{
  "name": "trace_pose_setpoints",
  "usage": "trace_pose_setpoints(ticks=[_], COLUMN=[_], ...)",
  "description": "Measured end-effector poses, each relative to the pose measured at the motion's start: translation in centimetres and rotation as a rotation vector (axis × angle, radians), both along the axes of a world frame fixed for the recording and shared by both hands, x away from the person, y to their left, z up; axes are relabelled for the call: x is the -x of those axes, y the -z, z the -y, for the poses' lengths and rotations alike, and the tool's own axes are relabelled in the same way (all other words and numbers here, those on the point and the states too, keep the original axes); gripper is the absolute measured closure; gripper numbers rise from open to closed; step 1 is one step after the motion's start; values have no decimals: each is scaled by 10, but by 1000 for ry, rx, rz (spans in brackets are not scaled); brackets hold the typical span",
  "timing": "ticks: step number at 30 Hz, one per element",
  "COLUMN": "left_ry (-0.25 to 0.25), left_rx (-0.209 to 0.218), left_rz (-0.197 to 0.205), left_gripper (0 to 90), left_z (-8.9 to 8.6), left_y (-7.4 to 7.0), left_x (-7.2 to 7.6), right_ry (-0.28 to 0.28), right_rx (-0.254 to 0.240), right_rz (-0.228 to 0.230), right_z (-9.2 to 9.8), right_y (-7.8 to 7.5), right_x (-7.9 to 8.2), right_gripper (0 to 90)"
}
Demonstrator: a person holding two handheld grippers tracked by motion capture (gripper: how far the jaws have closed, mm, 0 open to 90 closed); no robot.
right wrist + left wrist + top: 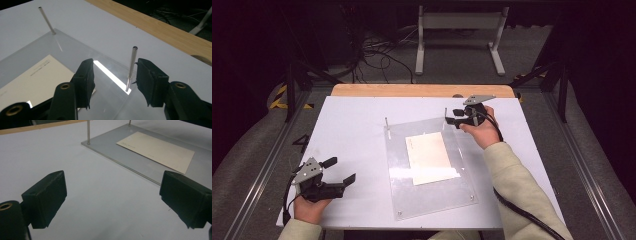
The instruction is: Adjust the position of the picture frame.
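A clear acrylic plate (432,192) lies in the middle of the white table, with a cream paper sheet (429,157) under or on it. Two thin metal pins rise from its far corners: a left pin (387,125) and a right pin (445,115). My right gripper (452,117) is open at the far right corner; in the right gripper view the right pin (131,67) stands between the jaws, close to the right one. My left gripper (343,171) rests open near the table's front left, empty, its jaws facing the plate (140,163) and the sheet (156,151).
A wooden strip (422,90) runs along the table's far edge. Beyond it a white metal stand (459,35) and cables lie on the floor. Small screws mark the plate's near corners (471,197). Bare white table (347,130) spreads left of the plate.
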State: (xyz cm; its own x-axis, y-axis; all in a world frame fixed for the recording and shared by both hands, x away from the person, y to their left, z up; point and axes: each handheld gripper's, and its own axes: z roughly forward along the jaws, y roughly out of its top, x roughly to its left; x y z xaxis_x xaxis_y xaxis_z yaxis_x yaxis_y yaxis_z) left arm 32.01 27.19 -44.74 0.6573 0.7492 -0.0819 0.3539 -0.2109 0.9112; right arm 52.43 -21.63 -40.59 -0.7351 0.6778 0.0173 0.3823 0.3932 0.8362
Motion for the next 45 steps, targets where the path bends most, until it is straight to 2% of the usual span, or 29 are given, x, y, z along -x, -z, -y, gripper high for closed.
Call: trace_pose_setpoints(ticks=[5,11,16,19,20,22,24,28,29,33,36,42,45], left_ry=[-11,-22,-26,-24,-21,-18,-13,-12,-10,10,25,60,75], left_rx=[-2,0,1,3,-2,0,-1,-6,2,-8,-7,-17,-23], left_rz=[-5,-12,-17,-21,-24,-19,-18,-22,-24,-24,-22,-15,-15], left_gripper=[77,78,77,78,78,78,78,78,79,79,79,79,79], left_z=[-5,-7,-10,-9,-8,-7,-5,-3,-2,2,8,21,24], left_y=[1,2,3,5,4,4,4,4,4,4,3,2,2], left_x=[3,6,6,4,4,3,3,-1,-2,-6,-9,-16,-18], right_ry=[9,43,41,16,11,-3,-5,16,19,37,58,73,76], right_rx=[38,59,54,28,36,82,99,122,127,145,148,162,161], right_rz=[11,7,2,-11,-9,-10,-2,2,-2,-21,-4,-3,-1], right_z=[-8,-10,-9,-14,-16,-19,-20,-19,-16,-2,11,33,37], right_y=[5,13,22,25,26,27,26,23,21,16,11,7,7], right_x=[-16,-33,-41,-42,-43,-44,-44,-39,-37,-28,-15,5,9], right_gripper=[545,608,649,676,700,820,847,850,850,851,851,851,851])
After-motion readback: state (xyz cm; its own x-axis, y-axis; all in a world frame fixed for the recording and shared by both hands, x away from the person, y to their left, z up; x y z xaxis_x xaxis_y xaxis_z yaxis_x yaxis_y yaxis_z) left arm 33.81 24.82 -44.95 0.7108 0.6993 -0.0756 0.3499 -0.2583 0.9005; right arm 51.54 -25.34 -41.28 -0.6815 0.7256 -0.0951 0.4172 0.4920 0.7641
